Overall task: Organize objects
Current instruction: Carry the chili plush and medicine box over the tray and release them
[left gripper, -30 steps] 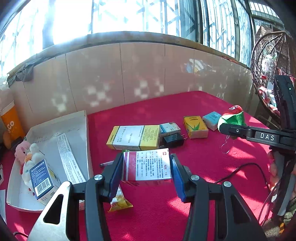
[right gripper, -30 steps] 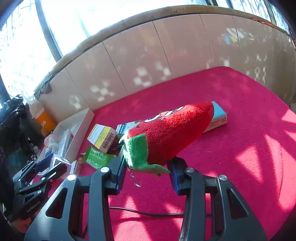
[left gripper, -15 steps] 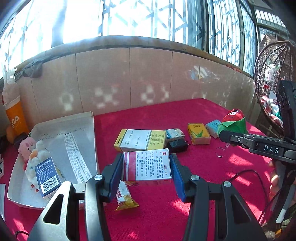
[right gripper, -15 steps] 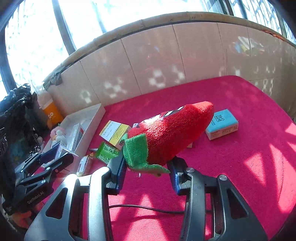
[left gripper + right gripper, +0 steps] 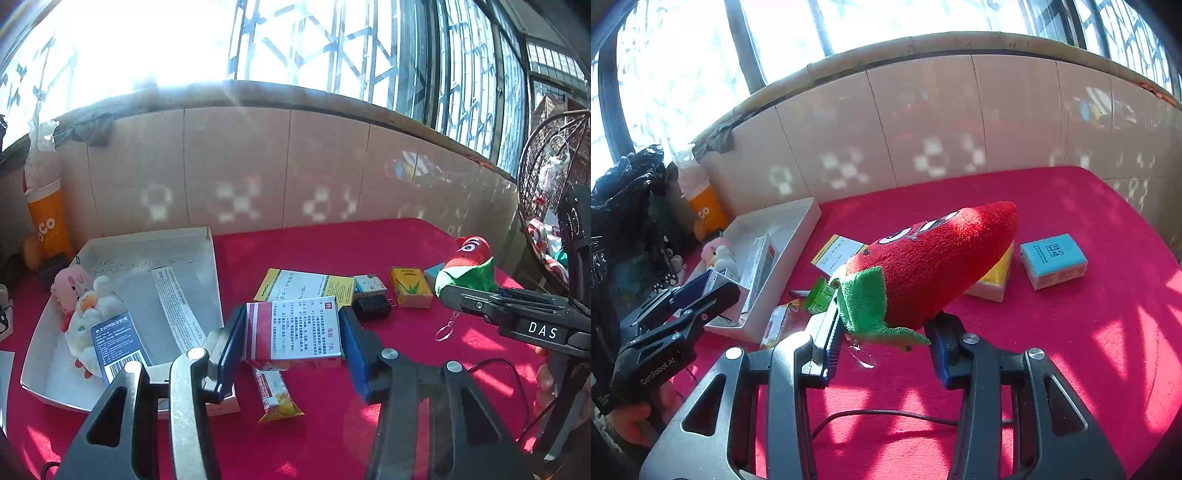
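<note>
A red cloth [image 5: 406, 369] is spread over the whole table surface, which is bounded at the back by a tiled wall under a barred window. At the left of the cloth a shallow white cardboard tray [image 5: 207, 251] is set; a pink plush toy [image 5: 70, 284], a white plush toy [image 5: 92, 314] and a dark blue barcoded box [image 5: 118, 343] are seen lying in it, together with a long paper leaflet [image 5: 177, 310].

The left gripper [image 5: 291, 336] is held above the cloth just right of the tray, and a red-and-white medicine box [image 5: 291, 328] is pinched between its blue pads, clear of the surface. Under it, on the cloth, a snack bar wrapper [image 5: 275, 395] is seen. Behind the held box a yellow-and-white flat box [image 5: 303, 286] is laid, with a black charger plug [image 5: 371, 306] and a small pale box [image 5: 369, 284] touching or just beside its right end.

The right gripper [image 5: 882, 332] is closed on the green leafy end of a red plush chili toy [image 5: 934, 258], which is lifted off the cloth with its red tip pointing away; a metal key ring [image 5: 862, 356] hangs beneath it. A yellow box [image 5: 995, 277] is partly hidden behind the toy, and a light blue box [image 5: 1052, 258] is seen apart to its right. A small green packet [image 5: 820, 295] is visible near the left pad. A black cable [image 5: 886, 417] is trailed across the cloth below.
</note>
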`<state>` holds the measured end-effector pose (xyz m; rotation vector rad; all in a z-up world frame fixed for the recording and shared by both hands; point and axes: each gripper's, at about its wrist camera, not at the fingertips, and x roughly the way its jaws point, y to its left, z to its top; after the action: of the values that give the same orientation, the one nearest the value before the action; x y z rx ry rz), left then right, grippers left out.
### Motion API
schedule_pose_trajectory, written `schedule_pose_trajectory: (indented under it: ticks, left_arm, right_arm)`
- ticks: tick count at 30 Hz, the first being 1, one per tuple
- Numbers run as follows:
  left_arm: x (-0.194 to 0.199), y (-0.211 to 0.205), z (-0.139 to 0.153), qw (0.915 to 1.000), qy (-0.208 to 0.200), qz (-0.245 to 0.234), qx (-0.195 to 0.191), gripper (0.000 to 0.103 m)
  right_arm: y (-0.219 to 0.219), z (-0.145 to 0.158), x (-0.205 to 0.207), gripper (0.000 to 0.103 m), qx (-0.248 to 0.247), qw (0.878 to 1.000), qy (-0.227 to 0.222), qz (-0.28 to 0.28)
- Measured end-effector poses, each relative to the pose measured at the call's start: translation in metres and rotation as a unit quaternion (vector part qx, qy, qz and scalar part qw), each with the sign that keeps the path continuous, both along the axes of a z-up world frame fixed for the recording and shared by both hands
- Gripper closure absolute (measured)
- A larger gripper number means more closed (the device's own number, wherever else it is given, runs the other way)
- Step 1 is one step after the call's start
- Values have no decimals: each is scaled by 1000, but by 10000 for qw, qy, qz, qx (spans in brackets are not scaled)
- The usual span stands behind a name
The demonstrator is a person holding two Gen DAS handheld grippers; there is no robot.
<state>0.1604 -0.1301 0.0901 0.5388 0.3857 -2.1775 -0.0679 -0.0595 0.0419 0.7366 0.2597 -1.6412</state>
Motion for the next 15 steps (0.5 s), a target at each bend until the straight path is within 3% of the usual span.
schedule_pose_trajectory:
  ticks: [15]
  left_arm:
    - [24,-8,5,9992,299,237,77,53]
  right_arm:
    - [-16,12,36,63,96,9987,328,369]
